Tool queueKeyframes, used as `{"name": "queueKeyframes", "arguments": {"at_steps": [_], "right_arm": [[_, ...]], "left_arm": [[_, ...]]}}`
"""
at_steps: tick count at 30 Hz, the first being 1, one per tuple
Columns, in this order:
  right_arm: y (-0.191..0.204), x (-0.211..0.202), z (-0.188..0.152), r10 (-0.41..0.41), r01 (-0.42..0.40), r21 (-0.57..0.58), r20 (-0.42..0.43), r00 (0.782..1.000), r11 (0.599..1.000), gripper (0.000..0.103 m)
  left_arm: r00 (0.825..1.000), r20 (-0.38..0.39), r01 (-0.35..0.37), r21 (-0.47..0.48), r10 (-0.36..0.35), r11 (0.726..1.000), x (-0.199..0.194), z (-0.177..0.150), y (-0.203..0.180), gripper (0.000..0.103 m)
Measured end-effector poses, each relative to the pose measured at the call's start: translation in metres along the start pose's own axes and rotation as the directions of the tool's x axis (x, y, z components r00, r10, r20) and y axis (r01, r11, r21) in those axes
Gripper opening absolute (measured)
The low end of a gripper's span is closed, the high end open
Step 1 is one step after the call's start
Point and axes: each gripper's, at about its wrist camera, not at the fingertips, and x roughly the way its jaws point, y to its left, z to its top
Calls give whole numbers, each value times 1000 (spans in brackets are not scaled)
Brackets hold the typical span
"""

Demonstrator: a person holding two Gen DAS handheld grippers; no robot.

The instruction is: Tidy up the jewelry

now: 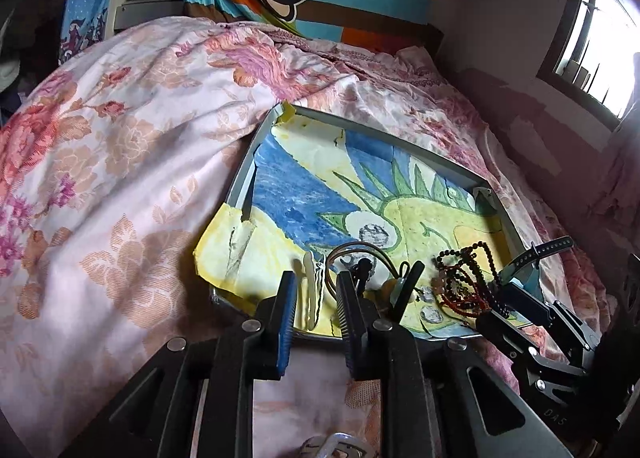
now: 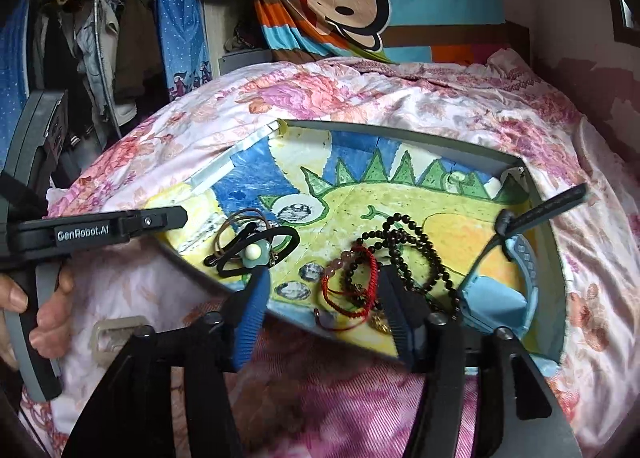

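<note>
While my right gripper (image 2: 324, 298) gapes over the red cord bracelet (image 2: 352, 290) at six o'clock, I judge grasping next; left gripper (image 1: 316, 298) slightly parted, empty.

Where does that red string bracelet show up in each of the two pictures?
Left wrist view: the red string bracelet lies low and right of centre, tangled with the dark bead strands, partly hidden and hard to make out.
Right wrist view: it lies just below centre, between the two fingers of the right gripper.
Shared landmark: the green-spiked dragon drawing lining the tray.
</note>
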Motion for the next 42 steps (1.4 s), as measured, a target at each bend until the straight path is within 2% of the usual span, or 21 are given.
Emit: {"name": "queueKeyframes", "arguments": {"at_steps": [1, 2, 3, 5, 7, 9, 10, 12, 14, 16, 18, 24, 27, 34, 38, 42], "right_arm": [[-2, -6, 0, -1, 1, -1, 5, 1000, 1000, 58], [-4, -13, -1, -3, 3, -2, 11, 1000, 1000, 60], [-6, -22, -2, -6, 6, 1, 21, 1000, 1000, 62], [-11, -38, -4, -6, 5, 10, 43, 999, 1000, 65], [-15, -57, -6, -8, 6, 23, 69, 998, 1000, 68], [-18, -75, -8, -5, 1, 39, 102, 995, 999, 78], [-20, -86, -9, 0, -6, 45, 124, 992, 999, 78], [-22, -105, -10, 3, -12, 54, 164, 986, 998, 83], [-23, -126, -14, 12, -26, 62, 210, 978, 998, 93], [-22, -145, -20, 22, -39, 63, 254, 967, 997, 96], [-20, -163, -29, 24, -42, 55, 289, 957, 998, 100], [-3, -205, -59, 7, -15, 19, 365, 931, 1000, 101], [8, -220, -73, 14, -14, -3, 373, 928, 1000, 101], [27, -236, -113, 39, -29, -37, 315, 948, 999, 101], [32, -218, -132, 54, -42, -54, 235, 970, 998, 101], [34, -197, -142, 55, -46, -63, 151, 987, 997, 101]], "left_arm": [[1000, 12, -3, 5, 3, 1000, -7, 0, -2, 24], [1000, 24, -6, 8, 5, 1000, -14, 0, -5, 34], [999, 41, -8, 9, 8, 1000, -22, -1, -7, 51], [994, 105, -11, -4, 11, 1000, -43, -4, -11, 74], [989, 150, -19, 0, 19, 1000, -61, -7, -17, 75], [985, 166, -43, 32, 37, 999, -77, -12, -28, 77], [983, 179, -57, 44, 48, 997, -84, -16, -33, 79], [972, 222, -89, 68, 72, 994, -102, -26, -43, 96], [959, 271, -105, 87, 78, 991, -122, -38, -51, 103], [948, 311, -111, 103, 74, 988, -140, -52, -56, 103], [944, 322, -119, 121, 74, 986, -154, -63, -61, 103], [921, 370, -186, 143, 122, 972, -190, -101, -64, 103], [918, 371, -198, 131, 137, 971, -201, -122, -57, 103], [918, 346, -248, 119, 194, 961, -224, -161, -39, 103], [940, 281, -229, 106, 192, 968, -221, -176, -29, 103], [955, 212, -238, 126, 208, 963, -205, -181, -30, 103]]}}
